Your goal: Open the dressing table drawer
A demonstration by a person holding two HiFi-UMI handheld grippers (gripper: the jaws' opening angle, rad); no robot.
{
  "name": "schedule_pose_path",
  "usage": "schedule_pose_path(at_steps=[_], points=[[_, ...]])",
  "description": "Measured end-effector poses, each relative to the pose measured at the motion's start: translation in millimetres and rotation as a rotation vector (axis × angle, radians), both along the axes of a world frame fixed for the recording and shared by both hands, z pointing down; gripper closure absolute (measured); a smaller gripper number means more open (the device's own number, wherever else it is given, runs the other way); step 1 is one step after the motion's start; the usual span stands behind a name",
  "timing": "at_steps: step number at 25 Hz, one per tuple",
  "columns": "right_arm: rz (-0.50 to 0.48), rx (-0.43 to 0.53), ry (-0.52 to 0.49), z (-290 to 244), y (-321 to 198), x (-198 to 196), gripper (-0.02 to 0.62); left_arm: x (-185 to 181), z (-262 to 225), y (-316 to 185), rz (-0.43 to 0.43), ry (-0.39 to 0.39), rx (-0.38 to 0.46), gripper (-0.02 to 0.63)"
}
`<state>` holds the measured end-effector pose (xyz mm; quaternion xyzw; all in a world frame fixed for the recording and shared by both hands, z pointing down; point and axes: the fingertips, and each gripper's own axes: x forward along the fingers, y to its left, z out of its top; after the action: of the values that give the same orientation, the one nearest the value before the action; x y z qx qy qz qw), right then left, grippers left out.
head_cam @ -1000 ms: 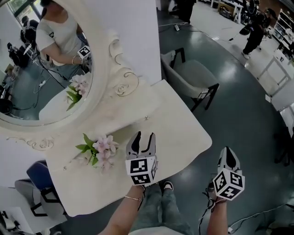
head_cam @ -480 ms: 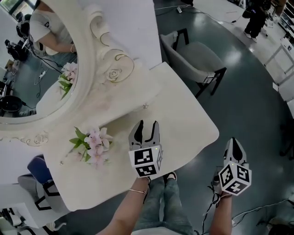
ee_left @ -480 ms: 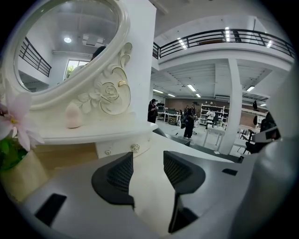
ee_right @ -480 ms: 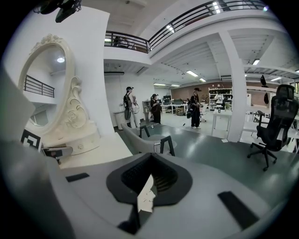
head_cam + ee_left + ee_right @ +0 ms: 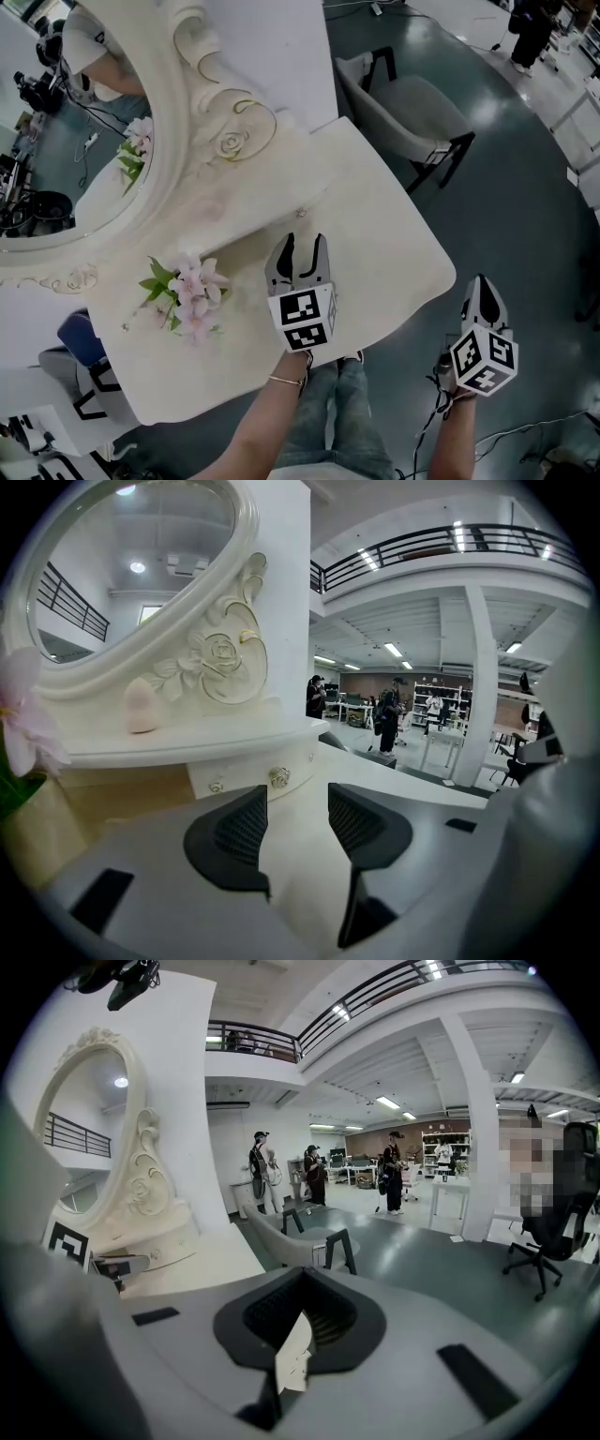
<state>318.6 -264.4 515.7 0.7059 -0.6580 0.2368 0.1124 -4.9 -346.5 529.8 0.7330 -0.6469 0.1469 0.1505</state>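
Left gripper (image 5: 297, 808), jaws apart and empty, should advance straight ahead, centring the drawer knob (image 5: 279, 778) before closing.

The cream dressing table (image 5: 384, 244) bears 1 spray of pink flowers (image 5: 192, 295) lying near its left end. The oval mirror (image 5: 202, 122) stands along its far-left edge, with 1 pale pink lump (image 5: 141, 707), perhaps a sponge, at its foot.

1. Site is presenting as a large open lab hall: railed mezzanine (image 5: 450, 541) is running overhead.
2. People (image 5: 390, 1177) are standing among shelving (image 5: 441, 1152) and white desks (image 5: 454, 1183) on a glossy grey floor (image 5: 525, 234).
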Motion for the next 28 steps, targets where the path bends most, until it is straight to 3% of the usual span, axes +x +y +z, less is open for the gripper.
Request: schedule_pose_path(at_steps=[15,28], points=[[-0.035,-0.045,-0.022,18,-41,-2,0.589,-9,6,-36,-0.132,-0.024,0.004,0.405],[-0.037,-0.087,-0.031,31,-38,3,0.589,-13,5,-43,-0.253,-0.048,0.021,0.426]])
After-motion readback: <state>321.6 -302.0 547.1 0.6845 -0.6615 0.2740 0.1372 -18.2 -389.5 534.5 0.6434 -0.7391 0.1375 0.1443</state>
